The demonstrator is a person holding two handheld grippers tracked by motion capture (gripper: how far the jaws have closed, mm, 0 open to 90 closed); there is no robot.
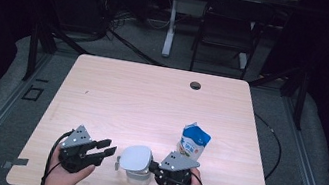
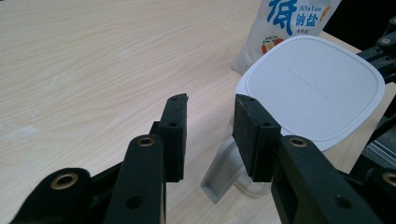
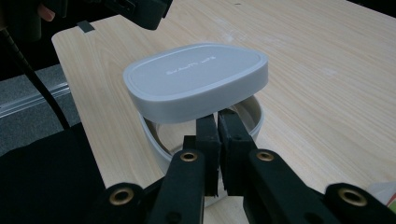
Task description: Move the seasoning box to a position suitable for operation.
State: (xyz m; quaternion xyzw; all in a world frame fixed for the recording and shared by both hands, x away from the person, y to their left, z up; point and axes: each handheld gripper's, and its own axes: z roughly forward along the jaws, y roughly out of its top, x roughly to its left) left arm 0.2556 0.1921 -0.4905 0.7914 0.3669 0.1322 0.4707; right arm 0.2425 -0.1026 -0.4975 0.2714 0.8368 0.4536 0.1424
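A clear container (image 3: 156, 144) stands near the table's front edge, with a grey tab (image 2: 219, 179) on its side. Its white lid (image 3: 196, 79) hovers tilted just above the rim. My right gripper (image 3: 215, 122) is shut, its tips pinched at the lid's near edge, under the lid. In the high view that gripper (image 1: 156, 166) touches the right side of the lid (image 1: 136, 159). My left gripper (image 2: 208, 116) is open, nothing between its pads, pointed at the lid (image 2: 313, 84) and the tab. It sits left of the container in the high view (image 1: 107, 148).
A blue and white salt bag (image 1: 193, 142) stands upright just behind my right gripper, close to the container. The wooden table (image 1: 151, 100) has a small round hole (image 1: 195, 85) at its far edge. The front edge lies right under my hands.
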